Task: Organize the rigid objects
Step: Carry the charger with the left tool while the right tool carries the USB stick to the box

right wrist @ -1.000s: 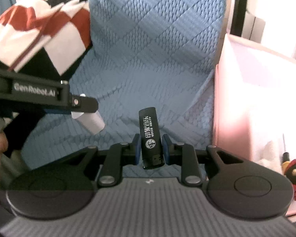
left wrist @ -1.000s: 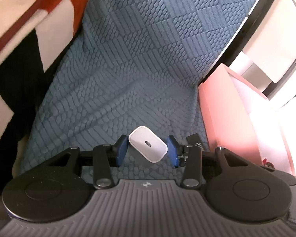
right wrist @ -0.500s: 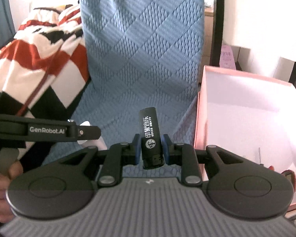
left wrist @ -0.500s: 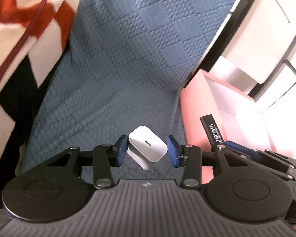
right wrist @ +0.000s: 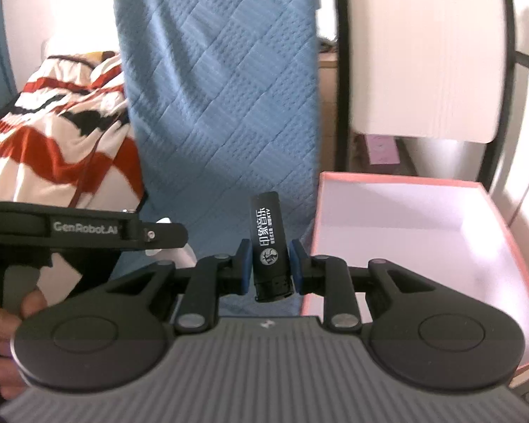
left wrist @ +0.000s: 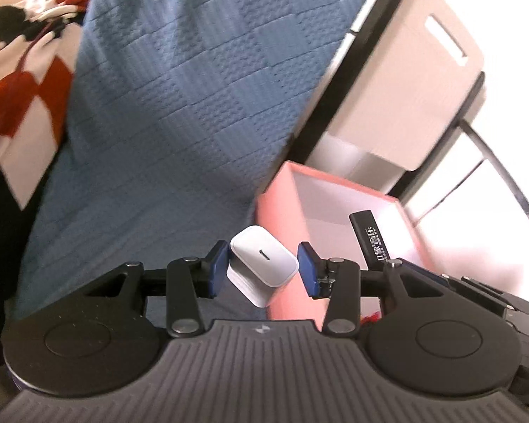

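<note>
box (right wrist: 398, 190) right of quilt (right wrist: 222, 105), blanket (right wrist: 60, 134) left

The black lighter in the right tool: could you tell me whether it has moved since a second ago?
Yes. The lighter, clamped in the right tool, has risen: the pink box beside it now shows its whole open interior from above.

Ahead of my right jaws the pink box (right wrist: 398, 243) lies open at the top, its white floor mostly bare, only its near wall to clear. The blue quilted cover (right wrist: 222, 105) left of it is bare. My left gripper (left wrist: 263, 268) sits close on my left; a white cabinet (right wrist: 423, 53) rises behind the box.
</note>
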{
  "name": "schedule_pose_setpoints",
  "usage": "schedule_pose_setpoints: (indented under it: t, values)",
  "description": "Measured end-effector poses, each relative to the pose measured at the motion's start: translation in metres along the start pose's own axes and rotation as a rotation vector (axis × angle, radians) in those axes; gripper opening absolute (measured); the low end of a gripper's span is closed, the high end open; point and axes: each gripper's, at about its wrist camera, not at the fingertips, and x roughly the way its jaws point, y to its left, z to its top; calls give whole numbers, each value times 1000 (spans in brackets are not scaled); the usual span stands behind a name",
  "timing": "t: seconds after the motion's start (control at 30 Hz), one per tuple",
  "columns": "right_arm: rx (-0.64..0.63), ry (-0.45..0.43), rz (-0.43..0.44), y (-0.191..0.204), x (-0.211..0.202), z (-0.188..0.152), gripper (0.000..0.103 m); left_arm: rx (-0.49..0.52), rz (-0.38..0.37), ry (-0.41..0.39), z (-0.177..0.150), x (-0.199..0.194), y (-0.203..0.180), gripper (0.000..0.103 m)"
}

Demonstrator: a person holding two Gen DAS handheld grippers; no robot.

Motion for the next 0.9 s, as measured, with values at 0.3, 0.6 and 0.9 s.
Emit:
schedule_pose_setpoints:
  t: [0.3, 0.6, 0.9]
  values:
    - [57, -49, -89, -51, -35, 7, 26, 57, -117, -2, 9, 13, -60, 48]
    - [135, -23, -162, -98, -30, -3, 26, 142, -155, 58, 8, 53, -107, 48]
    - [203, 77, -178, -132, 13, -22, 26, 164, -130, 175, 3, 117, -115, 48]
